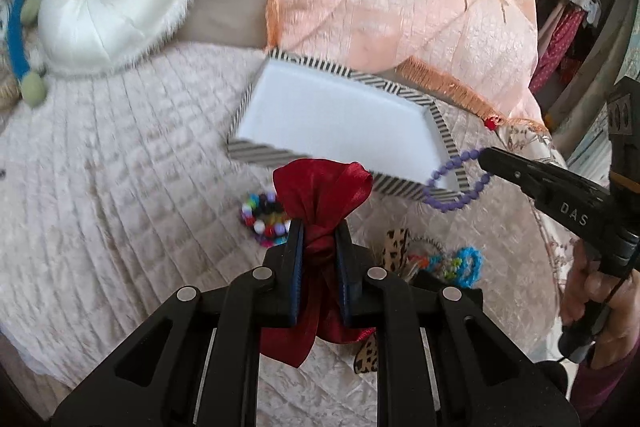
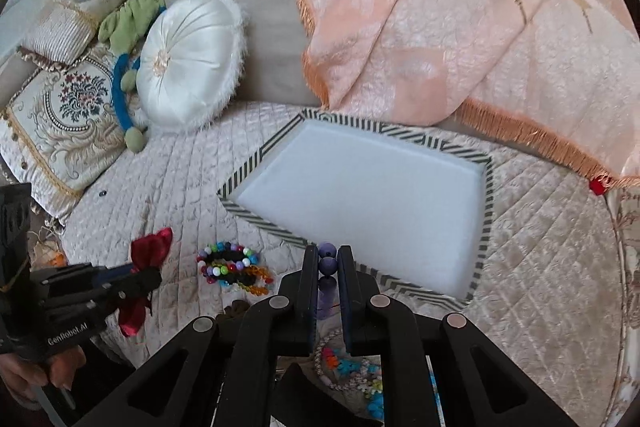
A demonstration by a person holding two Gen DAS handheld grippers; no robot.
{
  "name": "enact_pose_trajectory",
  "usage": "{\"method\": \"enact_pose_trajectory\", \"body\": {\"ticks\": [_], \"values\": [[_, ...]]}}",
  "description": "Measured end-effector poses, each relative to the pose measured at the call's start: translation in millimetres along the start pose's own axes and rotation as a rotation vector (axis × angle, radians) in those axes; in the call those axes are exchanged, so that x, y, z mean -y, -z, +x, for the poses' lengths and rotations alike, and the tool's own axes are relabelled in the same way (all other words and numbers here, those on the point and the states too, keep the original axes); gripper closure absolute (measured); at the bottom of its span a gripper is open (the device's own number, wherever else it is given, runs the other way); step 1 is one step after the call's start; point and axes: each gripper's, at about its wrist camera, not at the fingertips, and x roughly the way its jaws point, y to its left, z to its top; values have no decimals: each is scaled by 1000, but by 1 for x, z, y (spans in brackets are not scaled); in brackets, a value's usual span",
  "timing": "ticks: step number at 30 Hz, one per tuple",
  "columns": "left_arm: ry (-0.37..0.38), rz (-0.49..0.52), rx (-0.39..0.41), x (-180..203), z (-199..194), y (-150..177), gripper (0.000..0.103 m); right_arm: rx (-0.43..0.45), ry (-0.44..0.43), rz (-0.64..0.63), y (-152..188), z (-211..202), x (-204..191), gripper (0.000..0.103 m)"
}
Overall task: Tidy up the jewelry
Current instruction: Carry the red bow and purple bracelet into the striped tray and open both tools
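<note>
Left wrist view: left tongs pinched the knotted neck of a glossy dark-red satin bow, raised just before the near rim of the rectangular zebra-striped tray with pale blue lining. Right tongs pinched a matte purple bead bracelet hanging over the tray's near corner.

Right wrist view: right tongs gripped the round purple beads. Quilted cream bedspread lay open around the tray; a multicoloured bead bracelet rested near its front edge.
</note>
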Motion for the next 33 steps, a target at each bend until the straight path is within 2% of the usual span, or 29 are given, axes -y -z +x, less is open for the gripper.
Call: {"method": "enact_pose_trajectory", "body": {"ticks": [8,17,27,33], "values": [[-75,67,54,11,5,-29,90,10,33,5,-5,-6,12,95],[-124,110,57,15,38,-65,90,-2,66,15,-17,13,33,95],[-103,67,-22,12,107,-110,90,4,24,117,-39,60,61,95],[-137,49,-91,4,152,-112,90,-55,4,150,-33,95,75,95]]}}
